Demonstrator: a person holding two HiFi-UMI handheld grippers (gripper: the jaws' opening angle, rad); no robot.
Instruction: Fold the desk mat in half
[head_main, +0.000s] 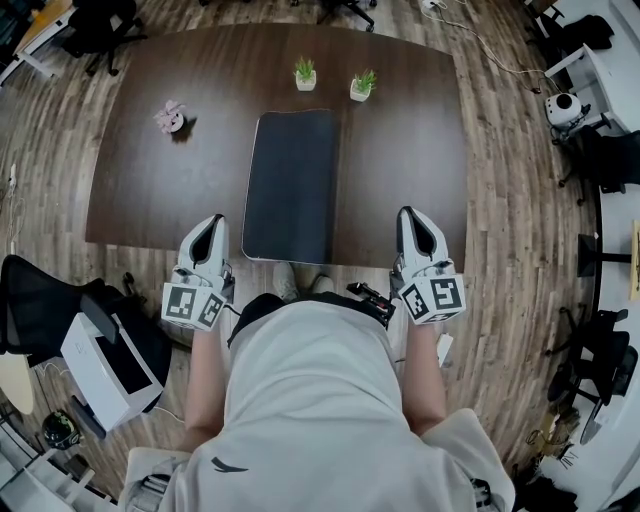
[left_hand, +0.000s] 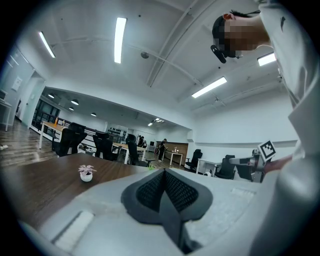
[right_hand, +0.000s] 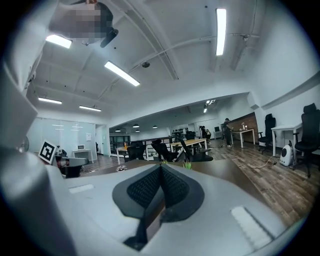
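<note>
A dark grey desk mat (head_main: 292, 185) lies flat and unfolded on the brown table (head_main: 150, 190), its near short edge at the table's front edge. My left gripper (head_main: 210, 222) hovers at the front edge, left of the mat's near corner. The right gripper (head_main: 411, 215) is held level to the right of the mat, apart from it. In the left gripper view, the left gripper (left_hand: 164, 171) has its pads closed together with nothing between them. The right gripper (right_hand: 161, 166) is likewise shut and empty in the right gripper view. The mat is hidden behind the jaws in both gripper views.
Two small green plants (head_main: 305, 73) (head_main: 363, 85) stand beyond the mat's far edge, and a pink plant (head_main: 171, 117) sits at the table's left. A white box (head_main: 105, 365) and a dark chair (head_main: 40, 300) are on the floor at left. Office chairs and a white desk (head_main: 610, 70) lie to the right.
</note>
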